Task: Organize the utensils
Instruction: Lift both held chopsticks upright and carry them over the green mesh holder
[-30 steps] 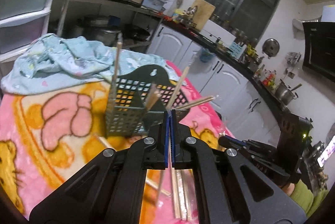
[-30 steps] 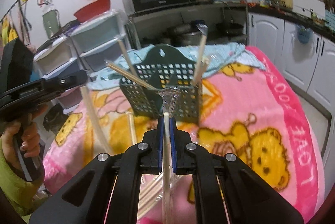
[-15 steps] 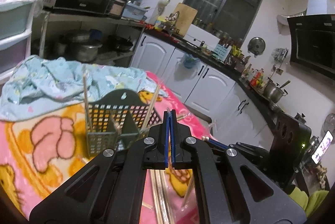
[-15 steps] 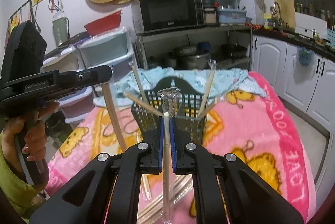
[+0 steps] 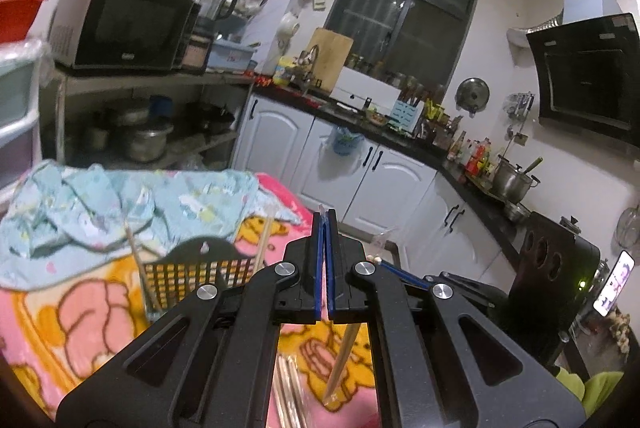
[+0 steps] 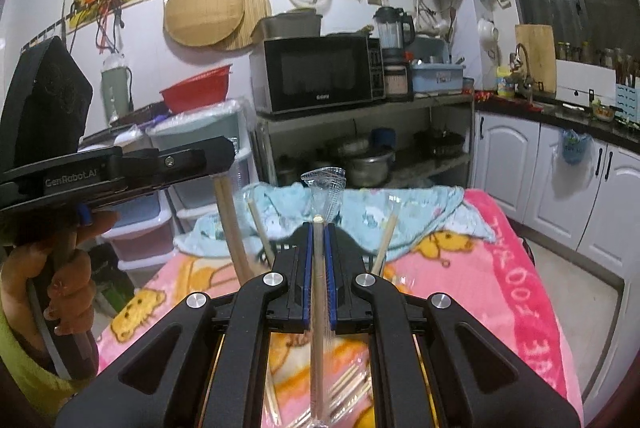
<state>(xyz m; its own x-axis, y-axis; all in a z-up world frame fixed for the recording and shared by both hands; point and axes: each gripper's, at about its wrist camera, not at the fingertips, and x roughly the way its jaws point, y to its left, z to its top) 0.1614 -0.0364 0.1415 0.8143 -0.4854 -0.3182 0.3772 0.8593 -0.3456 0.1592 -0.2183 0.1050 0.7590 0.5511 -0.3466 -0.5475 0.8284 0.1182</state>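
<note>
My left gripper [image 5: 324, 260] is shut on wooden chopsticks [image 5: 343, 360] that hang down below its pads. In the right wrist view this left gripper [image 6: 229, 157] sits high at the left, with the chopsticks [image 6: 230, 224] dangling under it. My right gripper [image 6: 318, 268] is shut on a chopstick in a clear plastic wrapper [image 6: 325, 187]. A dark green perforated basket [image 5: 200, 262] stands on the blanket beyond both grippers and is largely hidden behind them. A few chopsticks [image 5: 136, 260] stand upright in it. Loose chopsticks [image 5: 289, 388] lie on the blanket below.
A pink cartoon blanket [image 6: 492, 268] covers the table, with a crumpled light blue cloth [image 5: 100, 203] at its far end. Behind are a shelf with a microwave [image 6: 320, 75], plastic drawers [image 6: 192, 195] and white cabinets [image 5: 400, 187]. A person's hand [image 6: 60, 288] grips the left tool.
Both grippers have risen with their chopsticks still clamped. The basket and blanket now sit lower in both views, and the left gripper's chopsticks hang clear of the blanket.
</note>
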